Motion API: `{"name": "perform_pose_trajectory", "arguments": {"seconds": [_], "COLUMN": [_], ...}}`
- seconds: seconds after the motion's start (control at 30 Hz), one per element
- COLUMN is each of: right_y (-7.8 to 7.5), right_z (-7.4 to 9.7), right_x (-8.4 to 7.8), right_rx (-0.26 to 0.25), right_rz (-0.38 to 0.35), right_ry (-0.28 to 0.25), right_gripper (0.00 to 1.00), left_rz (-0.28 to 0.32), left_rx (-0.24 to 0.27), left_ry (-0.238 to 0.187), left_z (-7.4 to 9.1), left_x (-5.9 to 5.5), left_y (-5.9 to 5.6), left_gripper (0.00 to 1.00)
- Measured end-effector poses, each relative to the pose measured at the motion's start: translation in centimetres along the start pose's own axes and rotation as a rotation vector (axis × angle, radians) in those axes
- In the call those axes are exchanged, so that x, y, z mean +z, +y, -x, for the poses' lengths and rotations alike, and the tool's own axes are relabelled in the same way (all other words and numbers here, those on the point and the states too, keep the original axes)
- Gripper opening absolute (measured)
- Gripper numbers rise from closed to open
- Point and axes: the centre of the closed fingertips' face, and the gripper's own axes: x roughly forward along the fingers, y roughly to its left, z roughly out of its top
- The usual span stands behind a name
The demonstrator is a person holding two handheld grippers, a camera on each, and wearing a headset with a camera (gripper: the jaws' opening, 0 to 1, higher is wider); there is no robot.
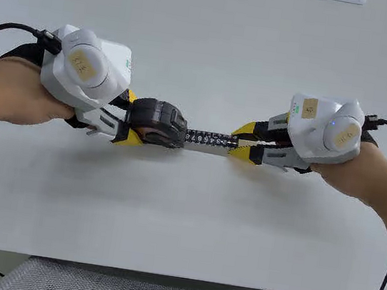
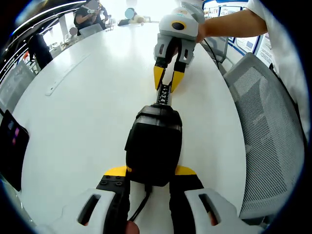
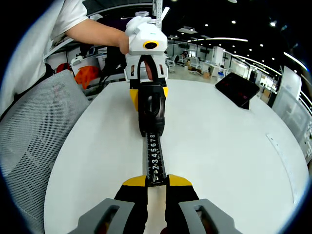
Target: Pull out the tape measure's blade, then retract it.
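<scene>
White table (image 1: 183, 216) underneath. Left gripper (image 1: 131, 117) squeezes the tape measure (image 1: 157, 122); right gripper (image 1: 240, 142) pinches its blade (image 1: 211, 139) nearby. Pull straight, slowly.

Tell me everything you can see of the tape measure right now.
The tape measure has a black, rubbery-looking case, clamped by the left gripper between its yellow-tipped jaws low over the white table. A short stretch of its blade, black with white numerals, runs straight out to the right gripper, whose jaws are shut on its end. The blade looks taut and level.
</scene>
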Motion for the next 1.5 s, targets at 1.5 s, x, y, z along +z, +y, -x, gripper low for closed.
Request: {"name": "perform_pose_trajectory", "arguments": {"seconds": [1.5], "right_y": [-0.4], "right_z": [4.4], "right_x": [-4.2], "right_rx": [-0.045], "right_rz": [-0.008], "right_ry": [0.086], "right_gripper": [0.08], "left_rz": [-0.021], "left_rx": [0.001], "left_ry": [0.034], "left_z": [-0.1], "left_x": [0.0], "left_y": [0.1], "left_gripper": [0.26]}}
